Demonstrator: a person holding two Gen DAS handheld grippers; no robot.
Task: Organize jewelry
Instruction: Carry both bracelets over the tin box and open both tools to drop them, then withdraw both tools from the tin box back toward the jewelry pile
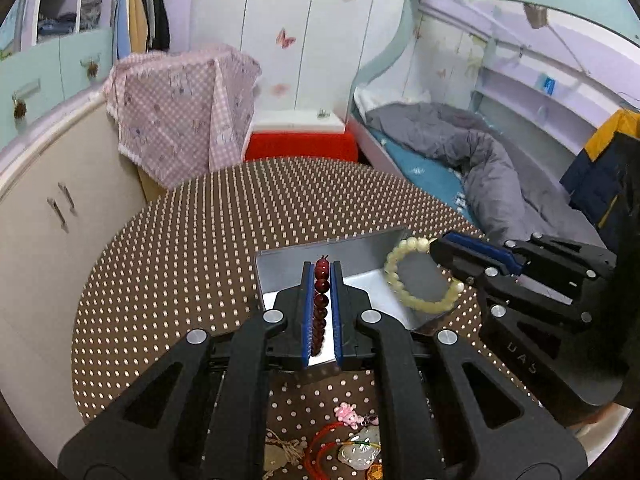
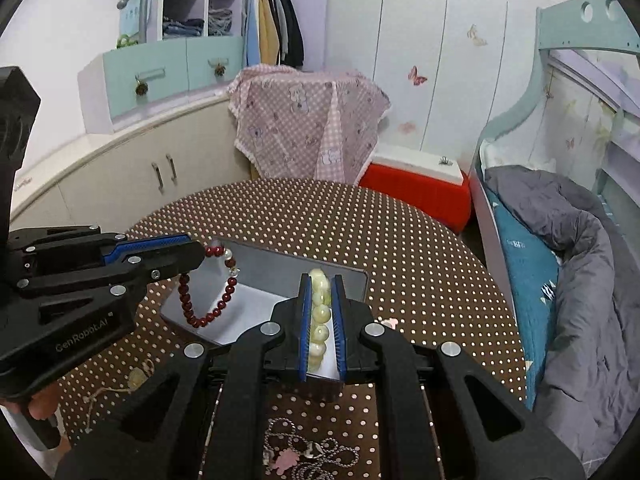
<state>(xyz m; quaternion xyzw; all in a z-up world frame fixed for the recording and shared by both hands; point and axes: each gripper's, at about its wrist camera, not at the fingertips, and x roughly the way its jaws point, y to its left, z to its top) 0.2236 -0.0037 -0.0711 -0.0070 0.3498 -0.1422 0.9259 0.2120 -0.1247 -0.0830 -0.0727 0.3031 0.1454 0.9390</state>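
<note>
Left gripper point(image 1: 322, 276) jaws nearly closed, clamping a dark red round-bead bracelet point(image 2: 208, 280); loop hangs over the open silver metal box point(image 1: 280, 276) at frame centre. Right gripper point(image 2: 320, 288) jaws likewise pinched on a pale yellow-green glossy bead bracelet point(image 1: 420, 276), loop dangling above the same box, right side. Box is rectangular, brushed metal, sitting on a round brown table point(image 1: 180, 260) with a cream dot pattern. Lower frame edge: red cord pendant point(image 1: 352, 444), pink charm point(image 1: 347, 414), ball-chain necklace point(image 2: 320, 456) lying loose on the table.
</note>
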